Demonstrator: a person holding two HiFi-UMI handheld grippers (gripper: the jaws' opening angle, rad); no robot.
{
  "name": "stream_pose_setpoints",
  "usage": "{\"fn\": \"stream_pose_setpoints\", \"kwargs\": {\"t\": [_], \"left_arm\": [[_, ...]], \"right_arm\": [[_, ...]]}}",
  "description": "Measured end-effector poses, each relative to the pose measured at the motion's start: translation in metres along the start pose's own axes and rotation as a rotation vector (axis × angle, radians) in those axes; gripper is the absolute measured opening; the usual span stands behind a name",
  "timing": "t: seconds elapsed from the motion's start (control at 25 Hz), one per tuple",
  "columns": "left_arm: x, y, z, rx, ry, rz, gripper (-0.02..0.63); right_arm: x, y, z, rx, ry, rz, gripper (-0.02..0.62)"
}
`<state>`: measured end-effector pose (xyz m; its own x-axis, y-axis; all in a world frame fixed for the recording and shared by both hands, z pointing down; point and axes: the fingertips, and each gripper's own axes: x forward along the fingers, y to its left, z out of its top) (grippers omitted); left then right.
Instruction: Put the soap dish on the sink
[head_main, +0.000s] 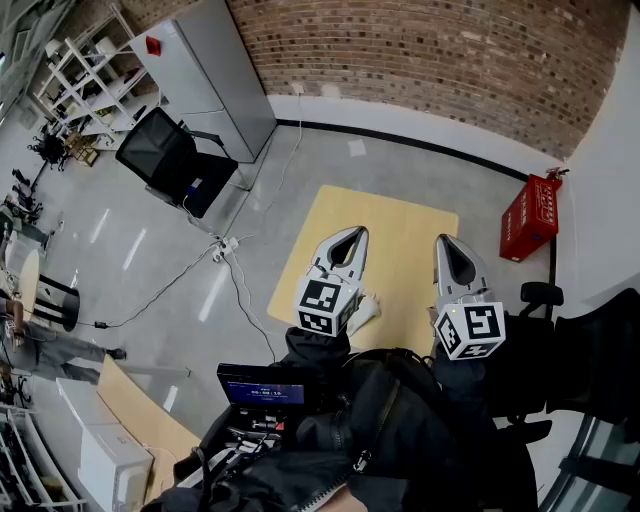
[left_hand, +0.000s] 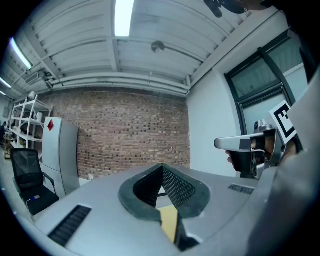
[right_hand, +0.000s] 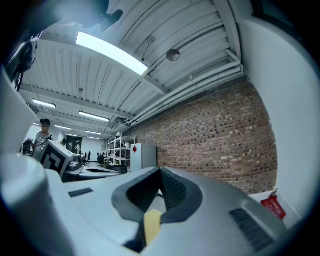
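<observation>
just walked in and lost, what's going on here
A person holds two grey two-jaw grippers level above a light wooden tabletop. The left gripper and the right gripper are both shut, with nothing between their jaws. No soap dish or sink shows in any view, so the task does not look started yet.

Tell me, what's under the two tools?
A yellow table lies below the left tool and right tool, with grey floor around it. The table's near edge is hidden by the tools and the person's dark jacket.
</observation>
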<state>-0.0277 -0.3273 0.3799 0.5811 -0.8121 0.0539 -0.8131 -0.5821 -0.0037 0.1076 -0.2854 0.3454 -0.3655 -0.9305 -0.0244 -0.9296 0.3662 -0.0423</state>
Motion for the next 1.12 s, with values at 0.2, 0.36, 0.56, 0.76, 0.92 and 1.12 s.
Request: {"fn": "stream_pose_setpoints", "kwargs": {"t": [0.2, 0.36, 0.56, 0.76, 0.92, 1.12], "left_arm": [[0.0016, -0.0012, -0.0019, 0.001, 0.008, -0.003, 0.005], [0.0009, -0.0021, -0.0039, -0.003, 0.01, -0.005, 0.004], [0.0004, -0.0017, -0.0062, -0.003, 0.014, -0.003, 0.005], [0.0025, -0.002, -0.0064, -0.007, 0.018, -0.004, 0.005], [0.0027, -0.0035, -0.0087, -0.008, 0.022, -0.009, 0.005], [0.0034, -0.0053, -0.0086, -0.009, 0.021, -0.016, 0.004]], "right_arm": [[0.0001, -0.0007, -0.0009, 0.001, 0.003, -0.003, 0.005], [-0.0004, -0.0001, -0.0027, 0.003, 0.004, -0.002, 0.005], [-0.0011, 0.0001, -0.0046, 0.004, 0.007, -0.002, 0.005], [-0.0002, -0.0034, -0.0061, 0.004, 0.016, -0.006, 0.005], [-0.0006, -0.0024, -0.007, 0.007, 0.016, -0.005, 0.005], [-0.0007, -0.0035, -0.0069, 0.008, 0.015, -0.006, 0.005]]}}
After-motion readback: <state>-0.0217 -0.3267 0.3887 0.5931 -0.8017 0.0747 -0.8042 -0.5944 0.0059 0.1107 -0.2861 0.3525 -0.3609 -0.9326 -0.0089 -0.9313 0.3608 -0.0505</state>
